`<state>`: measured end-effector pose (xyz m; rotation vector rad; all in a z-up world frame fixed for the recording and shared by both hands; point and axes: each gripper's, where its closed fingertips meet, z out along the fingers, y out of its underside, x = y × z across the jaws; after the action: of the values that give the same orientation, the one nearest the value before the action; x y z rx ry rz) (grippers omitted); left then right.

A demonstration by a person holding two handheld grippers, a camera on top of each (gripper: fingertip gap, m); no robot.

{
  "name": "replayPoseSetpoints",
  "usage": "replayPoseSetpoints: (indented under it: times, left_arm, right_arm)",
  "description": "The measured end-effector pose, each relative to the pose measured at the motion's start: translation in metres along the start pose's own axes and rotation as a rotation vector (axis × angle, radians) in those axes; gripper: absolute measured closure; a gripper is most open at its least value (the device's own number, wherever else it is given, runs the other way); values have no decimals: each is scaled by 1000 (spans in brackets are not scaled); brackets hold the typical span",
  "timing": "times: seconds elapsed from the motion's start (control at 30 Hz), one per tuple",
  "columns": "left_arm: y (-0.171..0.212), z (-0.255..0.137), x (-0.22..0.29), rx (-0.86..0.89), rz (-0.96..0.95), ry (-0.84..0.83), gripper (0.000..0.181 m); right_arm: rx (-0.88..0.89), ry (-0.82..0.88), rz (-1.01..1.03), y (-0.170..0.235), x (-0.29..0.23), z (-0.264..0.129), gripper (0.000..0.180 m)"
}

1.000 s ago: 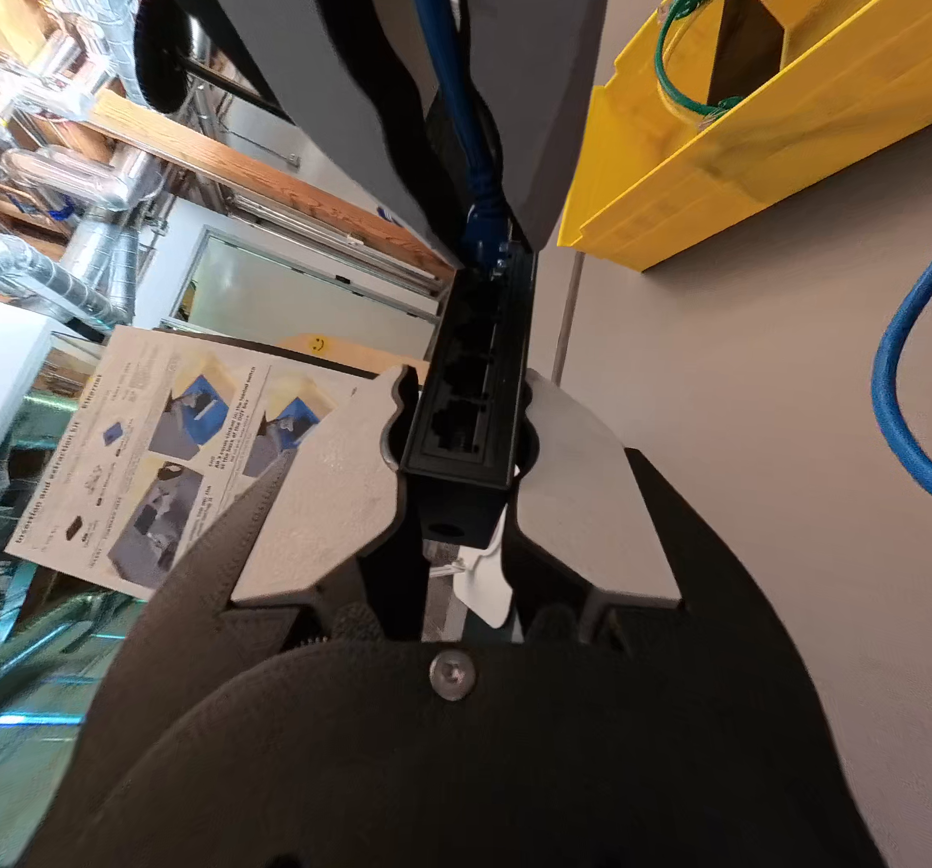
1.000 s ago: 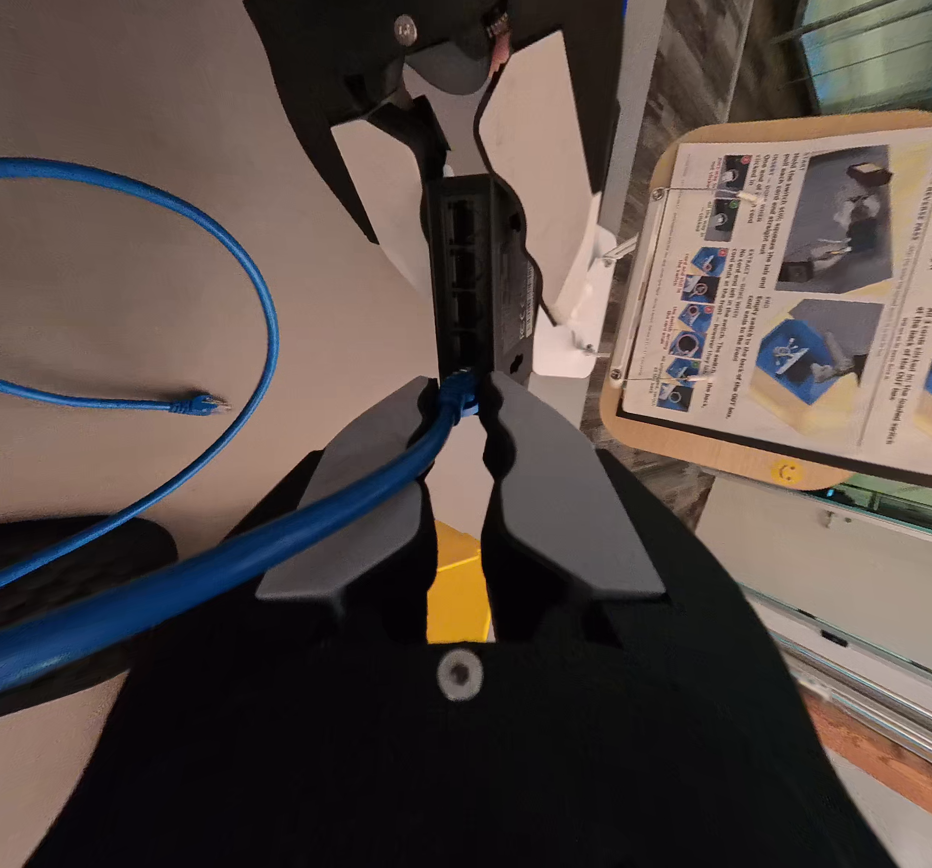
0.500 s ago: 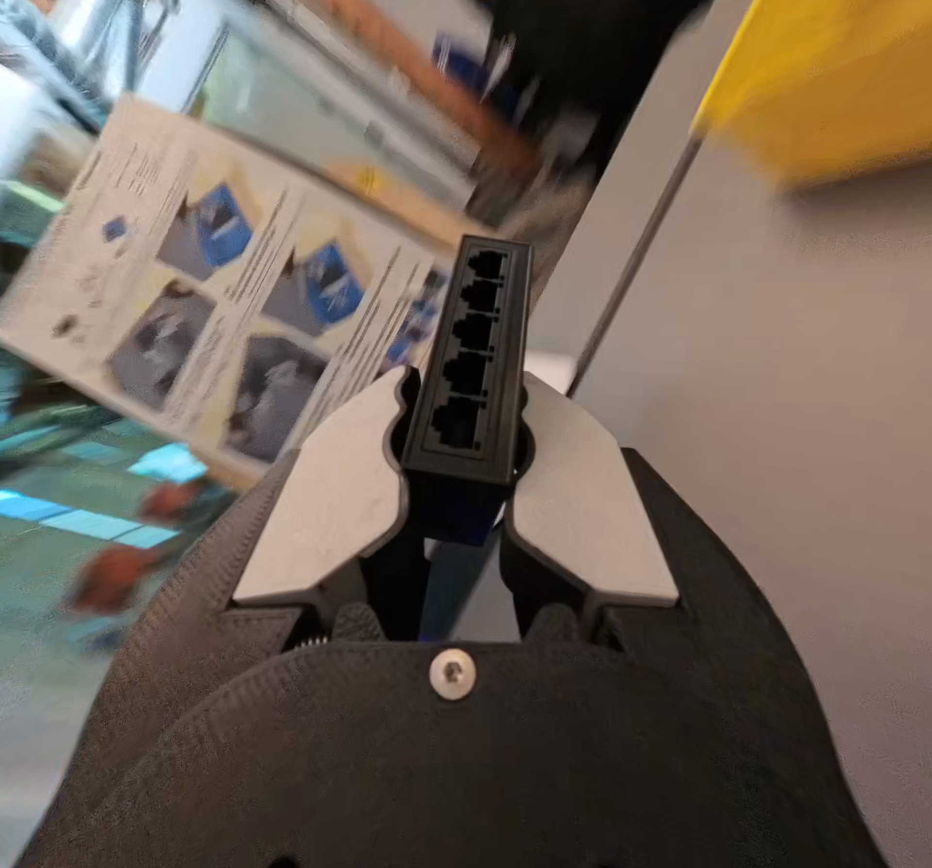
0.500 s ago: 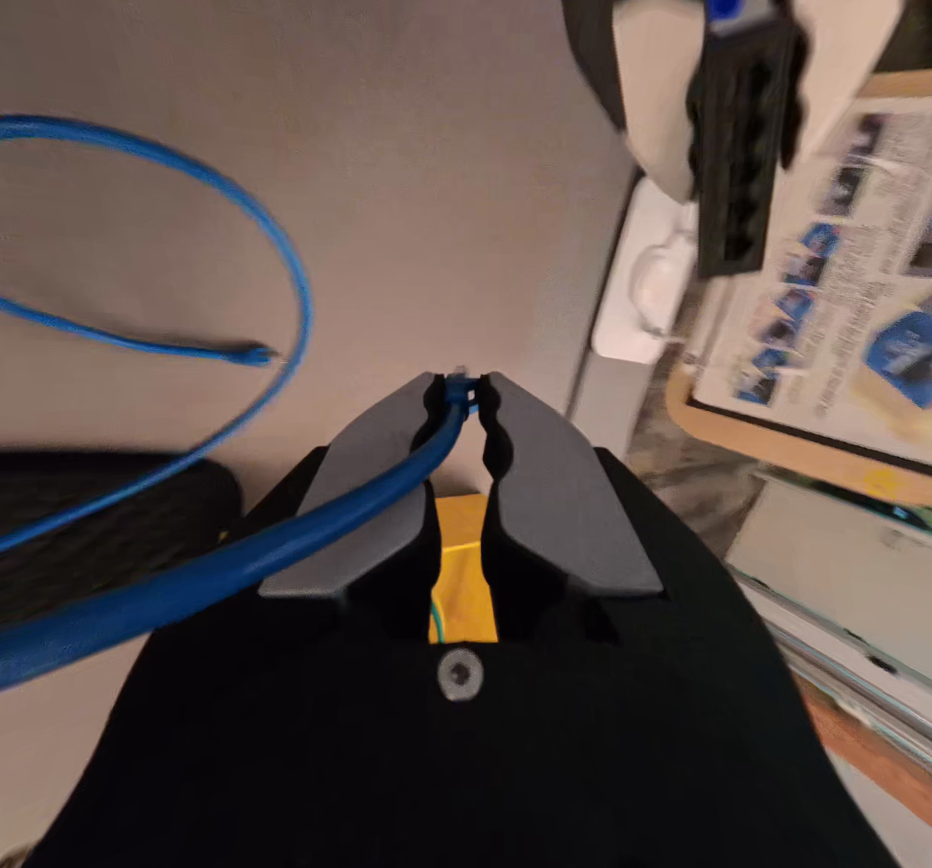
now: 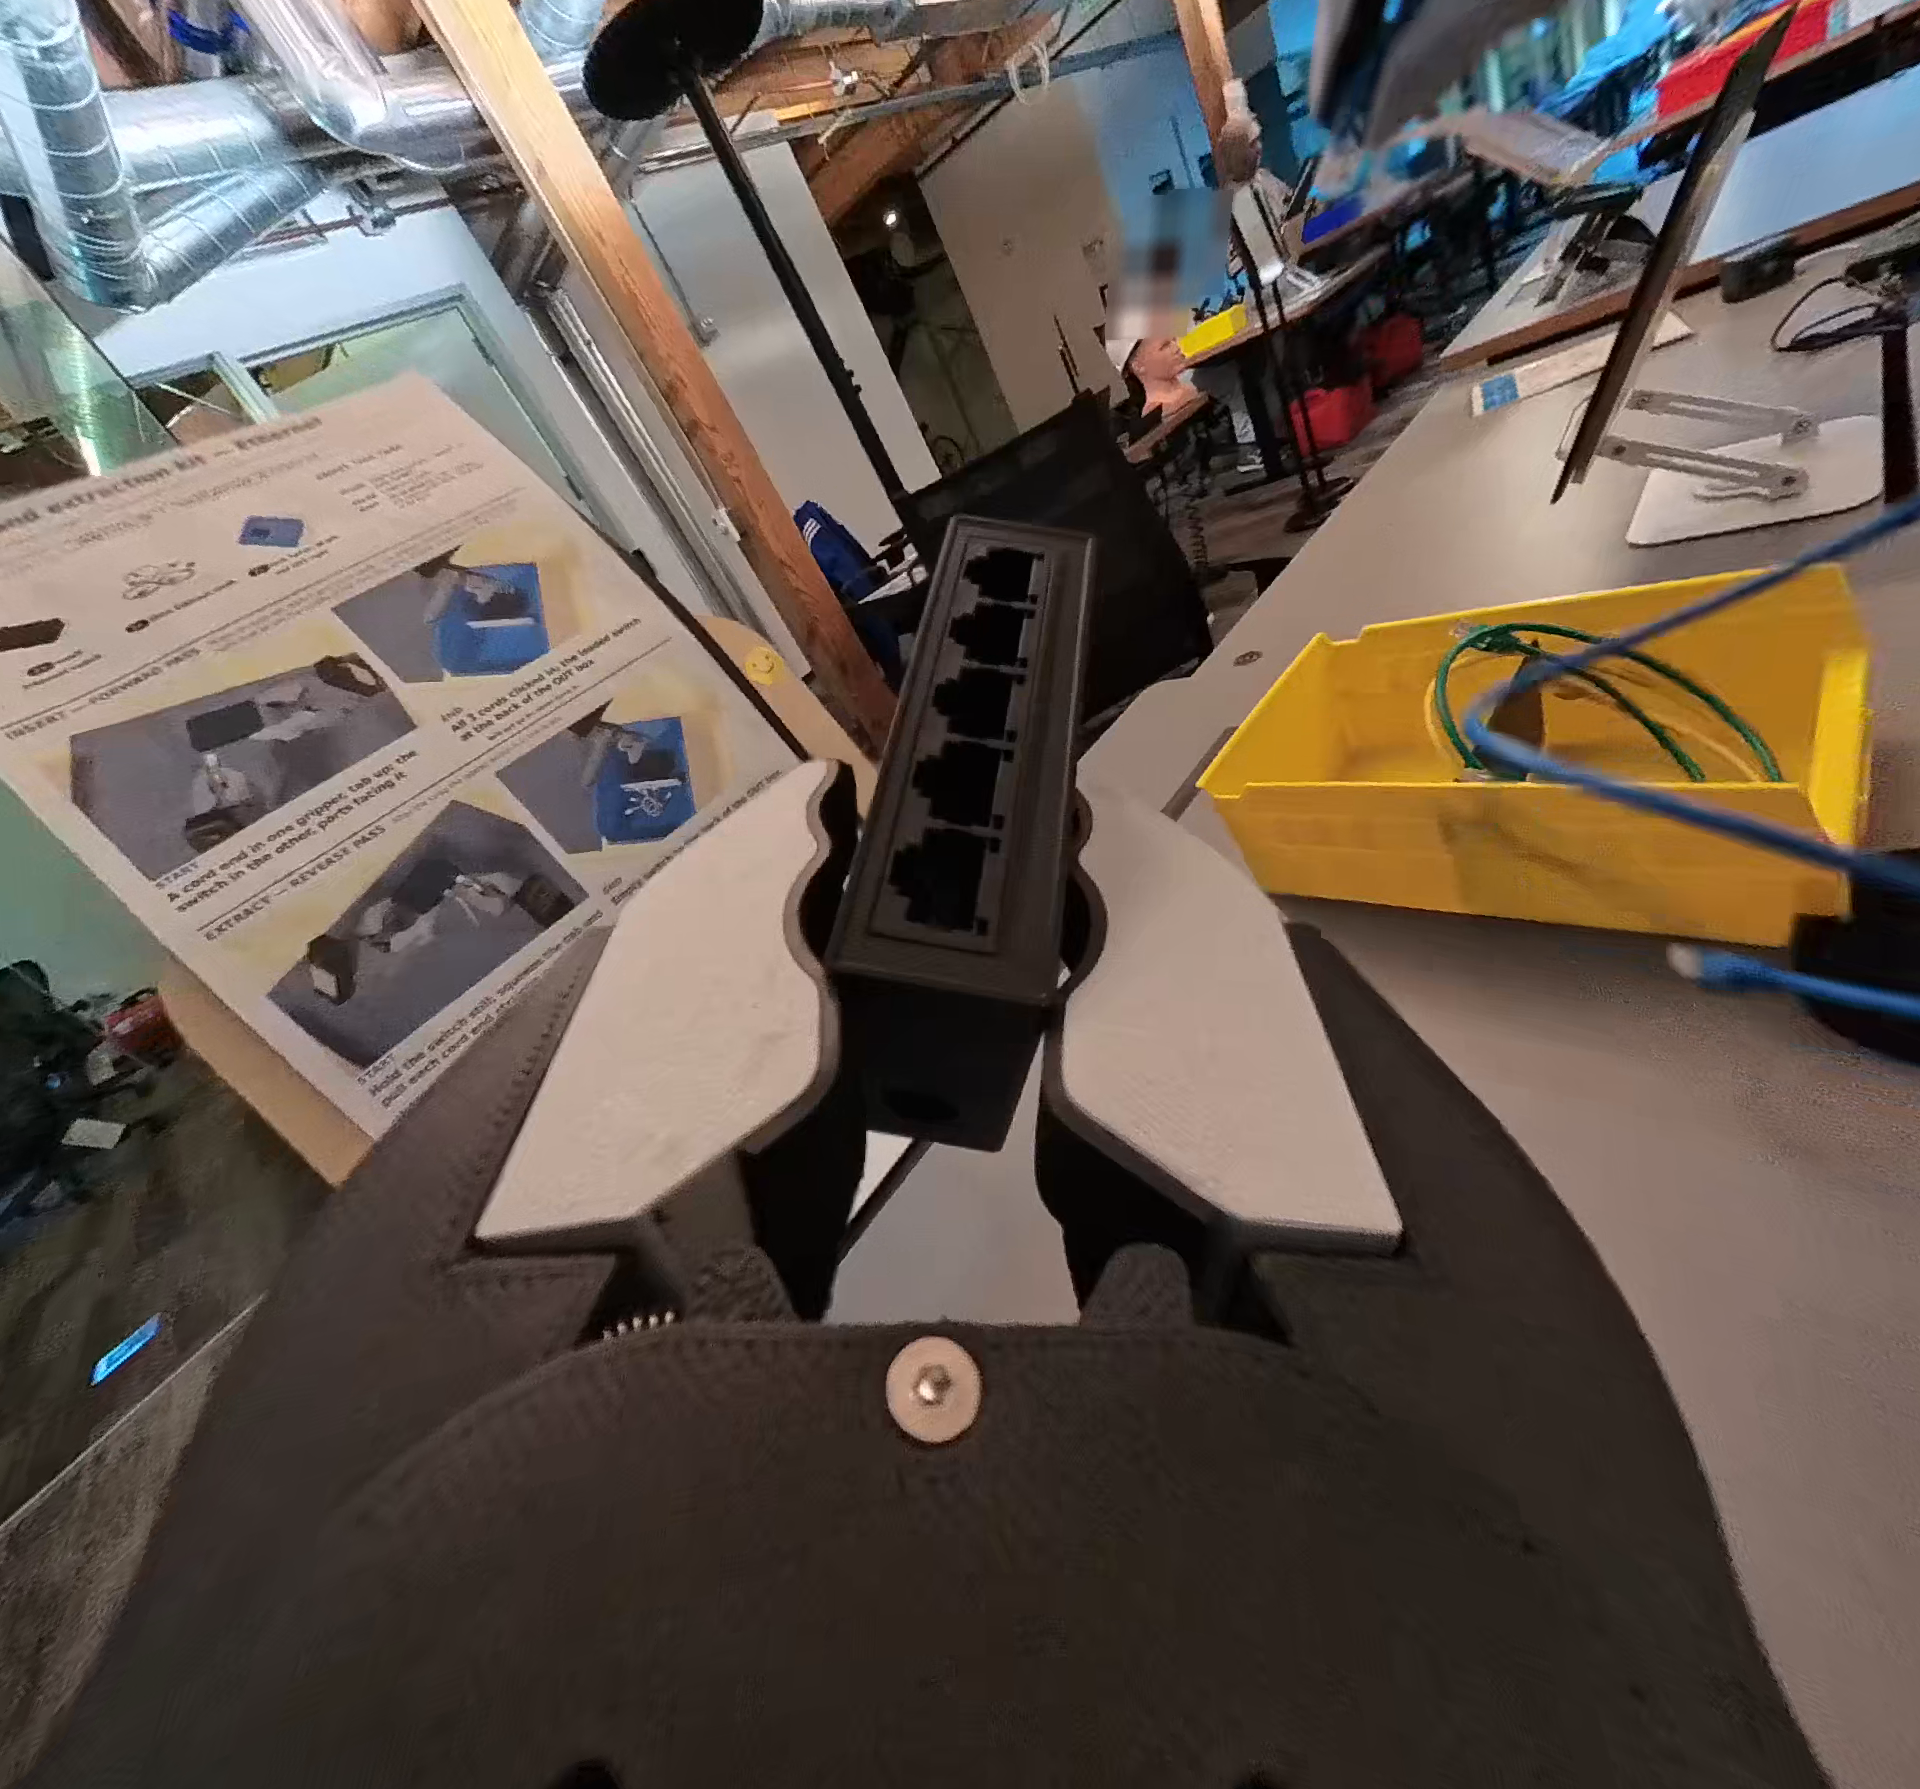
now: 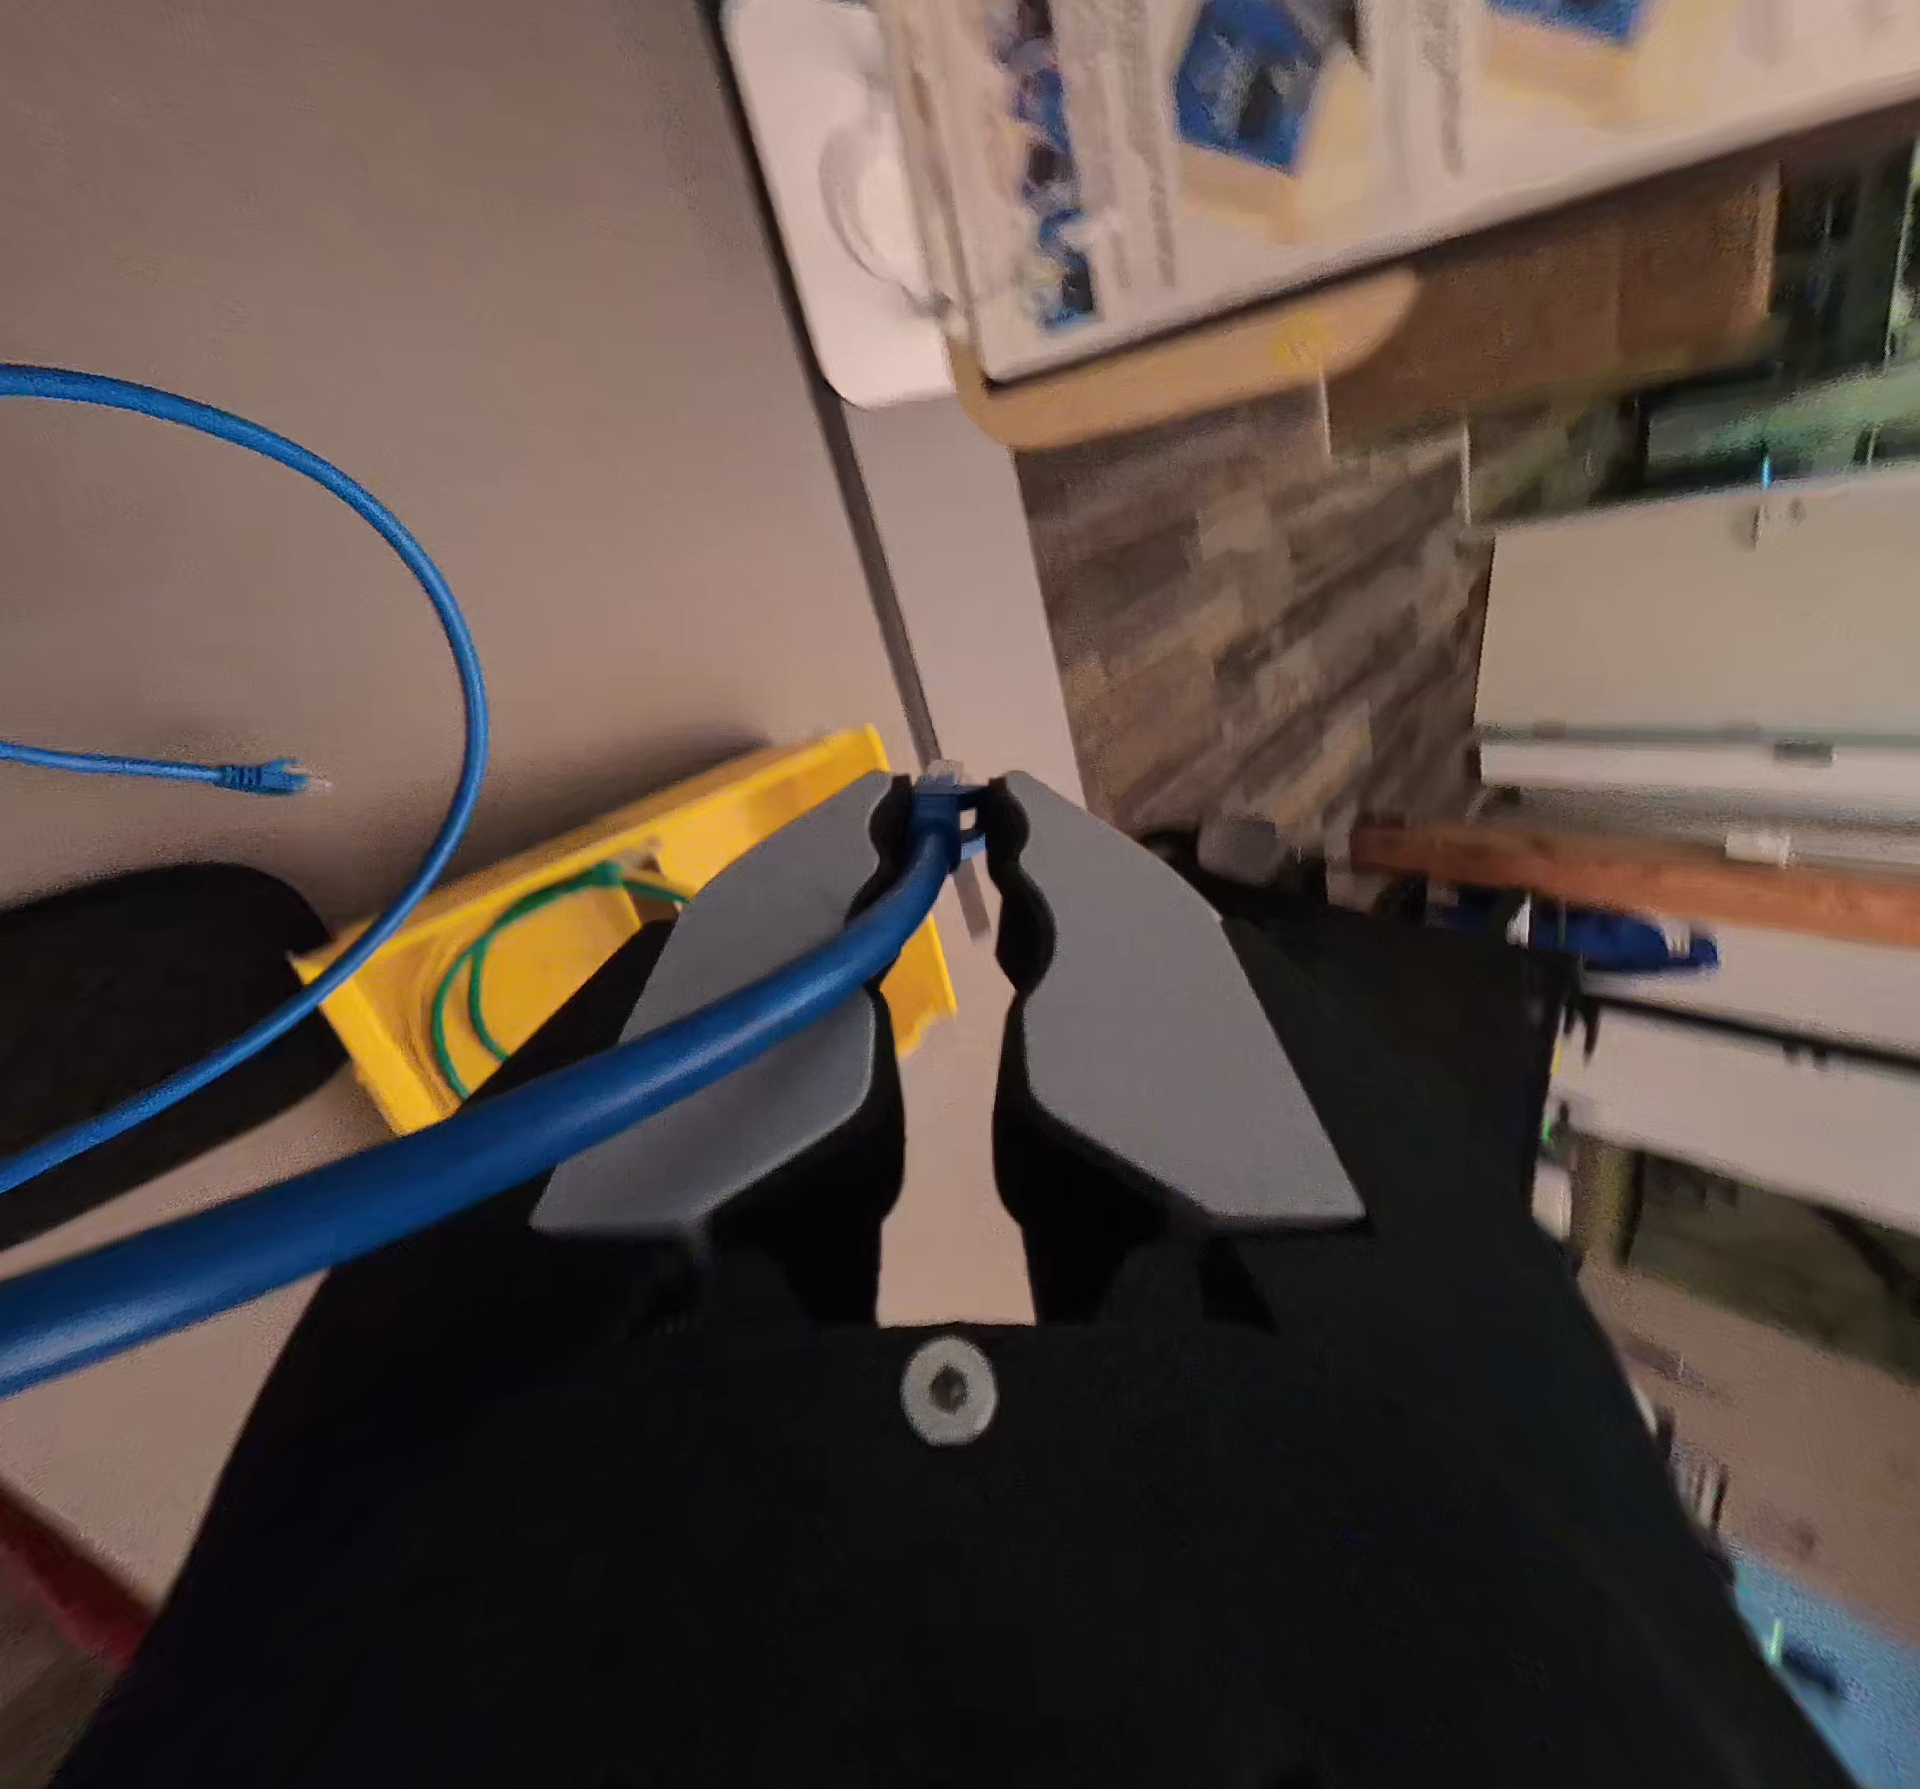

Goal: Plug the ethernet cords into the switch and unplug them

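Note:
My left gripper (image 5: 951, 804) is shut on a black ethernet switch (image 5: 971, 752) and holds it up in the air, its row of ports facing me, all of them empty. My right gripper (image 6: 940, 789) is shut on the plug end of a blue ethernet cord (image 6: 582, 1116), which trails off to the lower left. The cord's other plug (image 6: 260, 776) lies loose on the grey table (image 6: 416, 233). The blue cord (image 5: 1662, 804) also crosses the right of the left wrist view. The switch is out of the right wrist view.
A yellow bin (image 5: 1507, 856) holding a green cord (image 5: 1621, 690) sits on the table; it also shows in the right wrist view (image 6: 582, 950). An instruction sheet on a wooden board (image 5: 343, 721) stands at the table's edge. A black pad (image 6: 125, 991) lies at left. There is about 25 centimetres between the tips of the two grippers.
The blue cord's plug has come out of the switch's end port. The two grippers have drawn apart, and the left one has swung the switch up and away.

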<state>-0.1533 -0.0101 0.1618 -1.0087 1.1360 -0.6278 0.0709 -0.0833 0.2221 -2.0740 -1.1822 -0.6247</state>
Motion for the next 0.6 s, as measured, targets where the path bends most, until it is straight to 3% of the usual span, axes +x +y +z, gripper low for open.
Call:
replayPoseSetpoints:
  times: [0.1,0.27,0.4,0.6]
  left_arm:
    - [-5,-1,4,26,-58,39,144]
    - [-2,2,7,13,-76,60,144]
    - [-3,2,13,-1,-54,76,144]
    - [-2,3,17,-15,-42,89,144]
  right_arm:
    - [-165,96,91,42,53,-31,165]
    - [-401,173,201,117,91,-51,164]
    - [-539,196,180,172,83,-25,165]
    - [-731,110,181,239,30,45,165]
